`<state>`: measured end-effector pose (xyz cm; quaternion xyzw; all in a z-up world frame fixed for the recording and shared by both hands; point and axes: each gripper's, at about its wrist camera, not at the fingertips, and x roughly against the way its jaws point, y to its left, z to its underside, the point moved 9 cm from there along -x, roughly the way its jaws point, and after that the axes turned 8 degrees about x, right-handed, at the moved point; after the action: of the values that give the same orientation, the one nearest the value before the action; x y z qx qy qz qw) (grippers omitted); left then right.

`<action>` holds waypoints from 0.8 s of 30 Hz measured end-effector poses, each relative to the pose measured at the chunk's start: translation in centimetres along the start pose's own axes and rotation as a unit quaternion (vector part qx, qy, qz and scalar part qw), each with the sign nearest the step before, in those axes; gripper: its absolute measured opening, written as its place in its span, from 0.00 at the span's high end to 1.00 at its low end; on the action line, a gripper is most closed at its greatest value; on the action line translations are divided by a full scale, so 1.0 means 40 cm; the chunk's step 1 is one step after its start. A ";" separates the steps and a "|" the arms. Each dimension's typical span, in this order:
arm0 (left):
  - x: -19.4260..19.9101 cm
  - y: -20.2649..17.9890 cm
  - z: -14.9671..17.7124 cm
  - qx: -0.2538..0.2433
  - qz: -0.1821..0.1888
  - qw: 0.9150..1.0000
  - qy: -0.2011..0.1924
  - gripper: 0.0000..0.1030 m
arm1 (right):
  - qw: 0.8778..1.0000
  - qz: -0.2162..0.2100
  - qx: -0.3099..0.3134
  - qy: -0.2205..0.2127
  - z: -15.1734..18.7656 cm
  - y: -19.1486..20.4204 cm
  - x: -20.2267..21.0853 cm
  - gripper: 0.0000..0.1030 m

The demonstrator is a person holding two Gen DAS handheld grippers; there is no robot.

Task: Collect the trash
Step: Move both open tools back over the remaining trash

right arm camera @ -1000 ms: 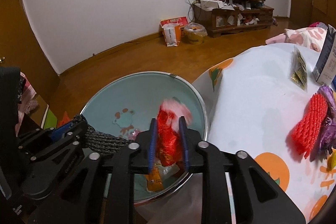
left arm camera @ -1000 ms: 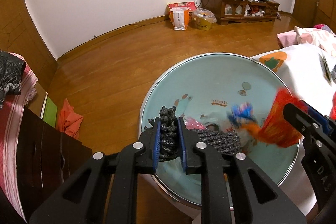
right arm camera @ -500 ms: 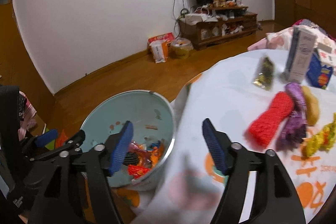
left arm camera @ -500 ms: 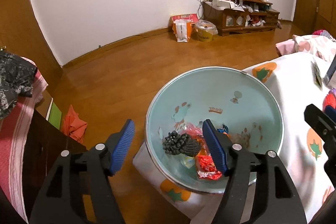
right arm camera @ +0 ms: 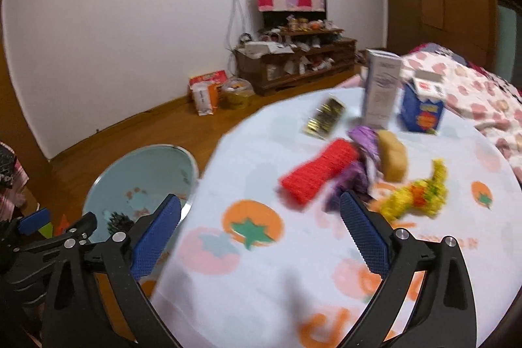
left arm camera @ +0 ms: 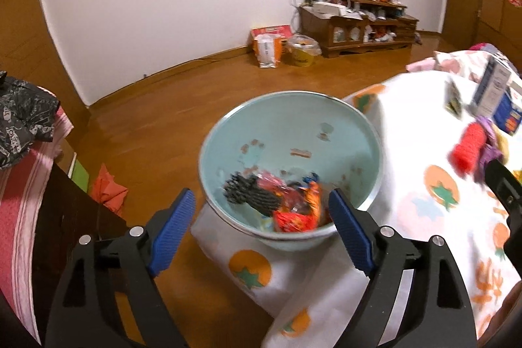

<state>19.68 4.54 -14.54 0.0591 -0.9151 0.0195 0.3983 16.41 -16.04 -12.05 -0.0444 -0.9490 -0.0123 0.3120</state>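
A pale blue basin (left arm camera: 342, 132) stands beside the round table and holds a black net piece (left arm camera: 251, 193) and red and orange wrappers (left arm camera: 293, 214). My left gripper (left arm camera: 261, 227) is open and empty, just above the basin's near rim. My right gripper (right arm camera: 261, 224) is open and empty over the tablecloth (right arm camera: 293, 266). On the table ahead of it lie a red foam net (right arm camera: 321, 170), a purple wrapper (right arm camera: 359, 158), a yellow sponge-like piece (right arm camera: 393, 154), a yellow-green wrapper (right arm camera: 421, 191) and a gold packet (right arm camera: 324, 118). The basin also shows in the right wrist view (right arm camera: 153, 172).
A white carton (right arm camera: 381, 87) and a blue box (right arm camera: 422, 108) stand at the table's far side. A dark cabinet (left arm camera: 65, 217) with striped cloth is on the left. A wooden TV stand (left arm camera: 355, 28) and bags (left arm camera: 267, 48) line the far wall.
Both grippers opened and dropped the black net and the red wrapper into the basin. Both then drew back; the right one swung right over the table.
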 end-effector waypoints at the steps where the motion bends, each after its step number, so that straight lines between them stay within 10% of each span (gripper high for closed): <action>1: 0.007 -0.009 0.006 -0.003 0.002 1.000 0.000 0.19 | 1.000 0.002 -0.006 0.004 0.009 -0.015 0.005 0.07; 24: 0.042 -0.265 0.189 -0.115 0.074 0.990 0.045 0.17 | 0.986 0.100 -0.122 0.056 0.210 -0.477 0.074 0.19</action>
<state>14.36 -6.74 -18.61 -0.0562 -0.8944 -0.0540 0.4405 7.31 -34.40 -16.97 -0.1756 -0.9123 -0.0992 0.3565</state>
